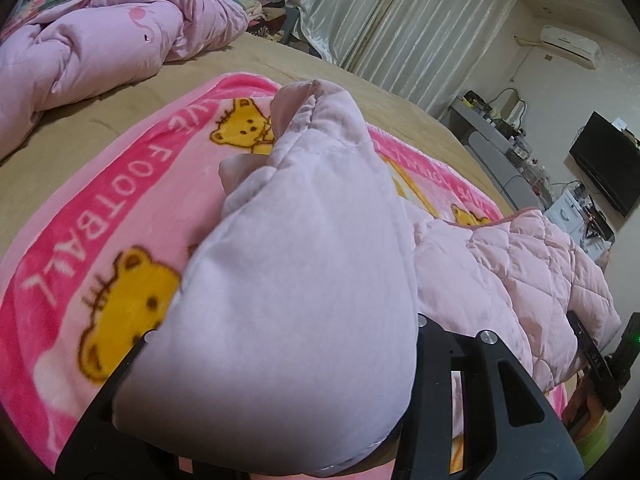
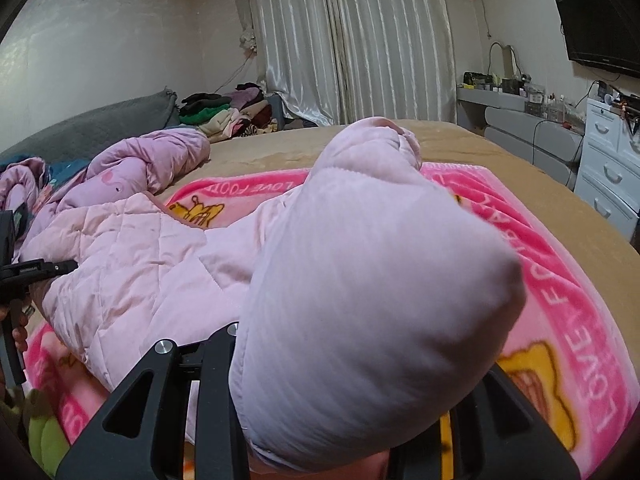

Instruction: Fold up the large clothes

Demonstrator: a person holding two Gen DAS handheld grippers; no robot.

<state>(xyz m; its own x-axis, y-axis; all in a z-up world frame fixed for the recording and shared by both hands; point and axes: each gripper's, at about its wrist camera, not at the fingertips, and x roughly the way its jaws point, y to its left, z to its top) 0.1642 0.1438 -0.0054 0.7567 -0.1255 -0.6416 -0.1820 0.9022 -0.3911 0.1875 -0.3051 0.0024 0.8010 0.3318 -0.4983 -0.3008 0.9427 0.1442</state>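
A pale pink quilted jacket [image 1: 500, 264] lies on a pink teddy-bear blanket [image 1: 120, 184] on the bed. My left gripper [image 1: 280, 360] is shut on one puffy sleeve [image 1: 304, 240], which bulges up between the fingers and hides the tips. My right gripper [image 2: 360, 368] is shut on the other sleeve [image 2: 372, 272], also lifted and hiding the tips. The jacket body [image 2: 132, 256] lies left of it in the right wrist view. The other gripper shows at the edge of each view.
A crumpled lilac duvet [image 1: 100, 48] lies at the far side of the tan bed sheet [image 2: 460, 140]. A pile of clothes [image 2: 228, 112] sits by the curtains. A grey desk [image 2: 520, 112], white drawers [image 2: 608, 172] and a wall TV [image 2: 600, 28] stand at right.
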